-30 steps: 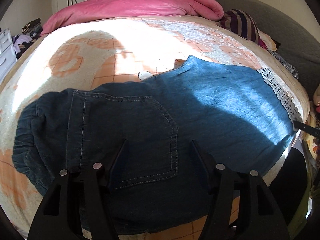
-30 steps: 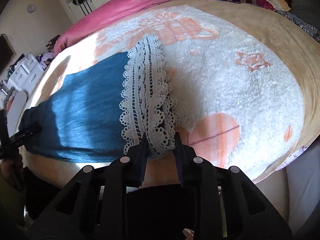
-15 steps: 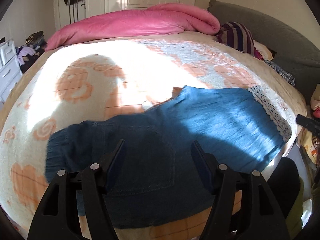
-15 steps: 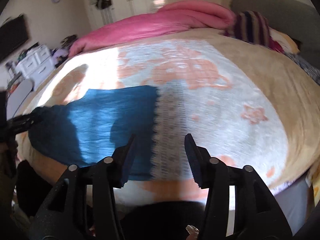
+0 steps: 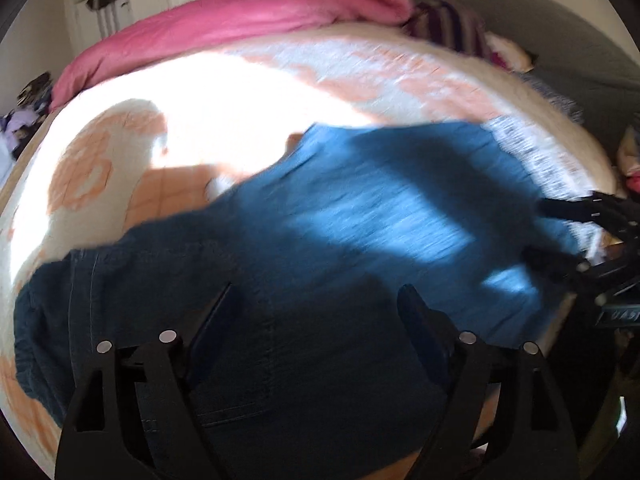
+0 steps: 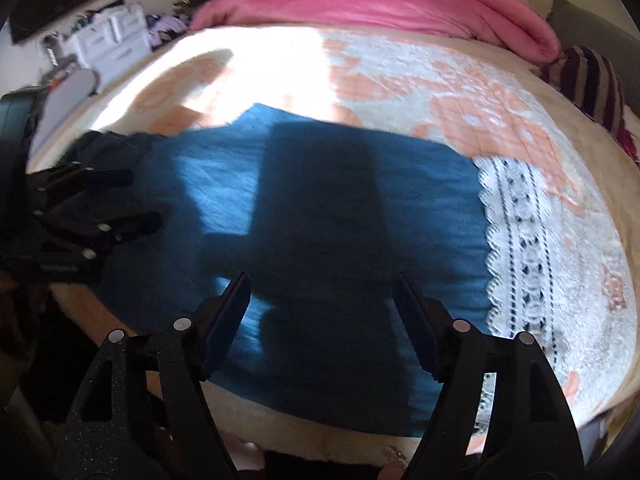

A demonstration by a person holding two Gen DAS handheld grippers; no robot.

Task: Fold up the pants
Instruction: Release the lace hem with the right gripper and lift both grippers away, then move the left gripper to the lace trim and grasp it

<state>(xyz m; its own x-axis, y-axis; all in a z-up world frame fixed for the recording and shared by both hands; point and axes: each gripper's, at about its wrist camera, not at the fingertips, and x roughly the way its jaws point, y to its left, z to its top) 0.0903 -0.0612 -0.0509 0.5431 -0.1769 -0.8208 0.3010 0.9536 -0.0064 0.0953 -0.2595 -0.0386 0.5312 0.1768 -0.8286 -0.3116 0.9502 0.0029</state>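
Blue denim pants (image 5: 320, 248) lie flat across the near edge of the bed, waist and back pocket at the left, white lace hem (image 6: 520, 256) at the right. My left gripper (image 5: 316, 304) is open and empty above the waist end. My right gripper (image 6: 320, 292) is open and empty above the middle of the leg (image 6: 320, 200). Each gripper shows in the other's view: the right one at the right edge of the left wrist view (image 5: 568, 236), the left one at the left edge of the right wrist view (image 6: 120, 204). The left wrist view is blurred.
The bed carries a cream and orange blanket (image 6: 400, 72). A pink duvet (image 6: 380, 4) lies along the far side, a striped pillow (image 6: 588, 80) at the far right. White drawers (image 6: 112, 40) and clutter stand left of the bed.
My right gripper let go of the lace hem, opened, pulled back and swung left over the leg. My left gripper stayed open, rose, then came down closer over the waist end.
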